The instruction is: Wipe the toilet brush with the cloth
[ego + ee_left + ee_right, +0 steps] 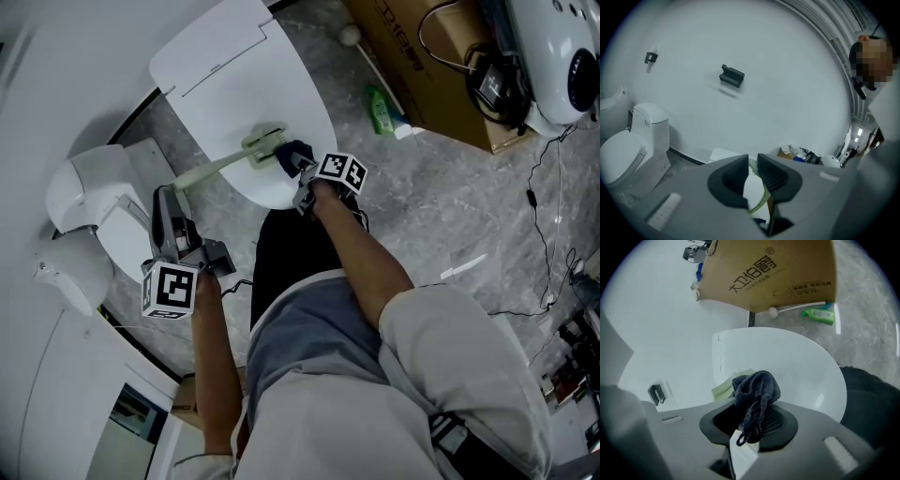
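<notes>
The brush (223,162) lies slantwise over the closed toilet lid (234,66), its pale green head at the lid's front edge. It looks light and stiff, with a slim, smooth handle that may twist, so the far handle end is the place to hold it. The left claw (169,195) is pressed onto that end there. The right claw (754,420) pinches the cloth (757,389), soft and bunched, against the head.
</notes>
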